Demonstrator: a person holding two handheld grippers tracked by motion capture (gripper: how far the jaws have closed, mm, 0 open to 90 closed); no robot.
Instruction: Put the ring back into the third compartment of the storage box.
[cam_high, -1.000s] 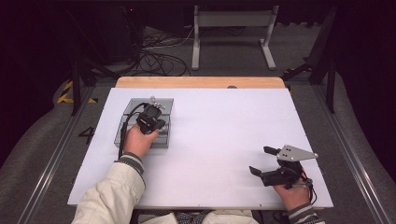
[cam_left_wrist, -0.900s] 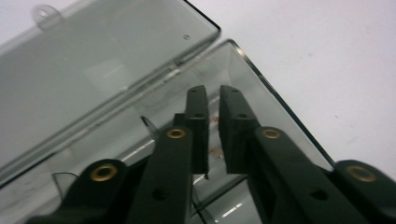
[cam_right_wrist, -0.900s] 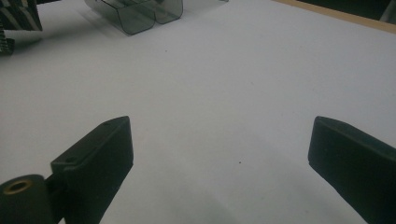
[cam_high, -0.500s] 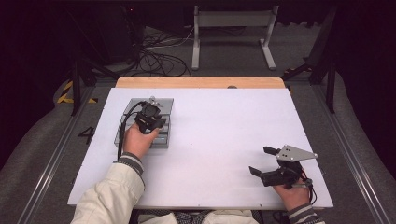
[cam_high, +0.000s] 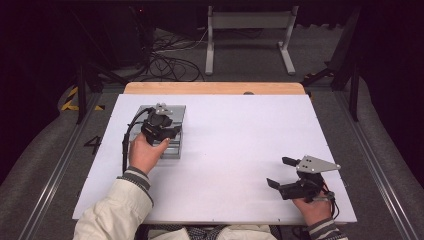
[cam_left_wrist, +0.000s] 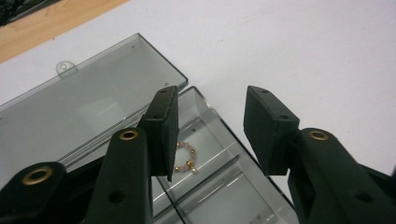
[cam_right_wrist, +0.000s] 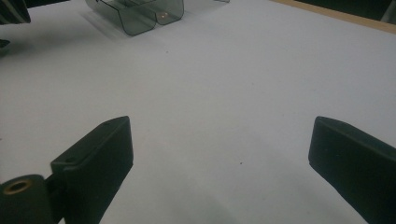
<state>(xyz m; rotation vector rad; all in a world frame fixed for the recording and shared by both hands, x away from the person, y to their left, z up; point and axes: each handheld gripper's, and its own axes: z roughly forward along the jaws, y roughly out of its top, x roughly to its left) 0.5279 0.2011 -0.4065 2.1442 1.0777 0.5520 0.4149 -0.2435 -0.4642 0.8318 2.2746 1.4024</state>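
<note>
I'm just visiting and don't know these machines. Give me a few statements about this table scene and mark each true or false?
1. The clear plastic box lies open, its lid folded back flat. True.
2. A beaded ring lies in one of the box's compartments. True.
3. The left gripper is clamped on the ring. False: its jaws have just been opening, they stand apart above the box, and nothing is between them.
4. The right gripper holds a coin. False: its jaws are wide apart over the bare white table.
5. The box sits at the table's right side in the high view. False: it sits at the left, under the left gripper.
</note>
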